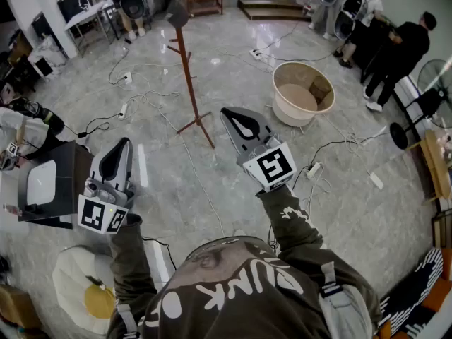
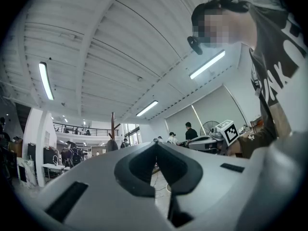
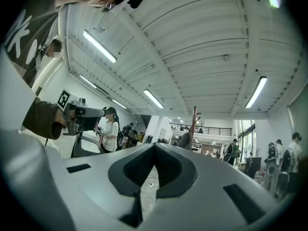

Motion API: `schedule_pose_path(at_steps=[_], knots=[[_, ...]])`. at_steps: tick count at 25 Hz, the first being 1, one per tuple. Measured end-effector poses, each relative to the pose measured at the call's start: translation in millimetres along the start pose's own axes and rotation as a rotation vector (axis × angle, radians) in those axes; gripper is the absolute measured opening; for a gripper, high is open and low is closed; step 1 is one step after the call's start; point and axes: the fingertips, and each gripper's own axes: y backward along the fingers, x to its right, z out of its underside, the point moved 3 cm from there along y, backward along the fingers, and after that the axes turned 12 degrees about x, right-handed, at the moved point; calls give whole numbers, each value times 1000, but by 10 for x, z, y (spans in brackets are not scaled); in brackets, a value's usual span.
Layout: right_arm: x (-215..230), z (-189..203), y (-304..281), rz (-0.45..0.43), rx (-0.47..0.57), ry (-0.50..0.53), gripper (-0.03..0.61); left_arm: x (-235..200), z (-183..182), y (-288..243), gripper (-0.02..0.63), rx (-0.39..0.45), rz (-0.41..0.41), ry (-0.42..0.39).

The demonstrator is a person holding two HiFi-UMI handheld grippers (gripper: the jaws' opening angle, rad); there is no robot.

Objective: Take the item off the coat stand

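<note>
The left tool (image 1: 126, 144) and the right tool (image 1: 227, 113) are both closed, jaw tips pressed together with nothing between them. They are held out side by side above a grey marble floor (image 1: 212, 189). Ahead and well apart stands a wooden coat stand (image 1: 189, 76), with a dark item (image 1: 176, 13) hanging at its top. A round beige basket (image 1: 284, 111) sits on the floor to the stand's right.

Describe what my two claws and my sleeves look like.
The left claw and right claw are pale grey wedges tapering to a point, with dark padded linings round a teardrop-shaped opening. Each carries a white cube with black square markers at its rear. The sleeves are olive-brown; the right one bears white print.
</note>
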Motion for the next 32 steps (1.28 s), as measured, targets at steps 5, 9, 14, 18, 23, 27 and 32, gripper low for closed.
schedule_pose_path(at_steps=[5,9,14,18,23,27,32], knots=[[34,-25,-13,3,3,2,8,-4,-33,-38,5,7,3,-3],[8,-35,12,2,2,9,8,20,-42,-10,5,9,2,-4],[-2,-14,37,6,4,12,8,35,-25,8,5,9,4,-3],[9,-20,45,15,11,-2,8,32,-14,11,5,6,4,-1],[32,0,57,17,4,-8,9,42,-14,-10,5,5,6,1],[21,49,66,10,-17,-4,11,46,-16,-24,5,8,9,1],[-71,95,27,-71,-16,-73,358,52,-21,-28,5,9,10,4]])
